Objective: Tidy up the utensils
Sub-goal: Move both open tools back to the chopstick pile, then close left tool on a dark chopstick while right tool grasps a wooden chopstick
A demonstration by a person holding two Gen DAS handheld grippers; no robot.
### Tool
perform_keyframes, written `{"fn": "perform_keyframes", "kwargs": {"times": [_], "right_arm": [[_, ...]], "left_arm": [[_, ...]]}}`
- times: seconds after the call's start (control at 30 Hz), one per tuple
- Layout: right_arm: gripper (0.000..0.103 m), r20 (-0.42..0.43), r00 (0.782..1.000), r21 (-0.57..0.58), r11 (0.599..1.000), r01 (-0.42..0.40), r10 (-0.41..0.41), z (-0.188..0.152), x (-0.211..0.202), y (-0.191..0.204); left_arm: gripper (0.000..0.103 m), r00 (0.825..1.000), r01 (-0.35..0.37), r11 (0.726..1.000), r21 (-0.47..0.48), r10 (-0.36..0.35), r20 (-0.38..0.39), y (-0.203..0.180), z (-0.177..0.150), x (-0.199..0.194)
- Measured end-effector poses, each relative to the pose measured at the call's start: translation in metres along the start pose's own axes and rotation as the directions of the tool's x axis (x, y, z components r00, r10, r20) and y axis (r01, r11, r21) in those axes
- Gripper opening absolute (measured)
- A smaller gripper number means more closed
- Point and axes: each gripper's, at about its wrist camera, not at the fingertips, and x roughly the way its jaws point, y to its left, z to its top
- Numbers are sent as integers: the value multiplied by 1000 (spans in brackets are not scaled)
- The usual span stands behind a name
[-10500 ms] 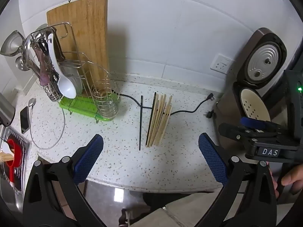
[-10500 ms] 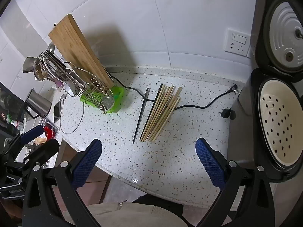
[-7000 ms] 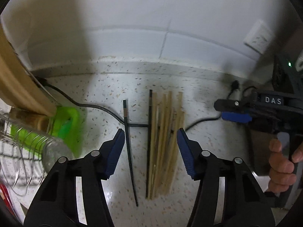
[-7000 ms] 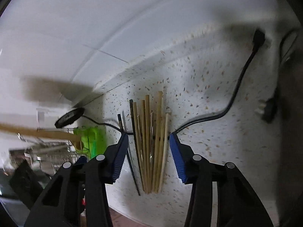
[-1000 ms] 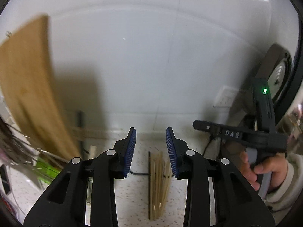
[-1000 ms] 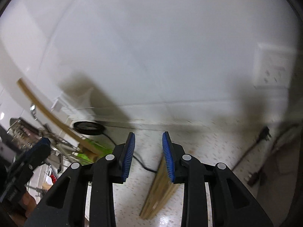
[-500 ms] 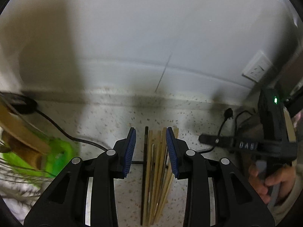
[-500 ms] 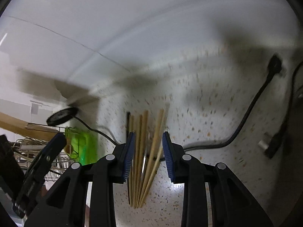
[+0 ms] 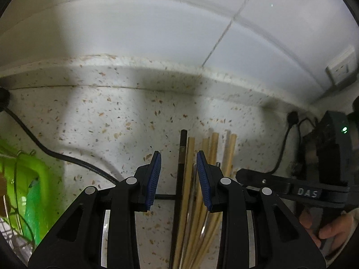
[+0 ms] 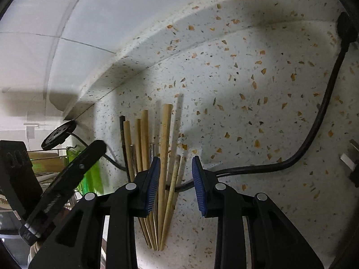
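A fanned bundle of pale bamboo chopsticks (image 9: 212, 154) plus one black chopstick (image 9: 181, 157) lay across a black cord (image 10: 309, 143) on the speckled bench (image 10: 246, 89); both grippers' fingers (image 9: 154, 174) (image 10: 198, 186) stood apart.

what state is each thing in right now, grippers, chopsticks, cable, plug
left gripper: open, narrow gap, over the bundle's left side
right gripper: open, narrow gap, over the bundle's right side
bamboo chopsticks: lying flat on the counter, ungripped
black chopstick: lying flat at the bundle's left edge
power cable: slack on the counter
plug: unplugged, lying loose
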Motion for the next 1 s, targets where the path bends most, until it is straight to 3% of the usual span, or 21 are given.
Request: {"fn": "perform_keyframes", "kwargs": {"times": [0.3, 0.53, 0.73, 0.9, 1.0], "right_arm": [[21, -8, 1000, -6, 1000, 8, -8, -1, 9, 2], [17, -8, 1000, -13, 1000, -1, 1, 0, 12, 5], [8, -14, 1000, -21, 1000, 2, -2, 1, 16, 7], [4, -15, 1000, -13, 1000, 1, -1, 1, 17, 5], [4, -11, 1000, -10, 1000, 0, 0, 2, 15, 4]], "left_arm": [[30, 999, -17, 1000, 9, 17, -37, -1, 6, 24], [21, 998, -23, 1000, 17, 24, -60, -1, 9, 33], [19, 997, -14, 1000, 16, 15, -71, -4, 13, 37], [7, 997, -5, 1000, 10, 5, -80, -7, 14, 44], [6, 997, -4, 1000, 9, 4, -74, -8, 13, 41]]}}
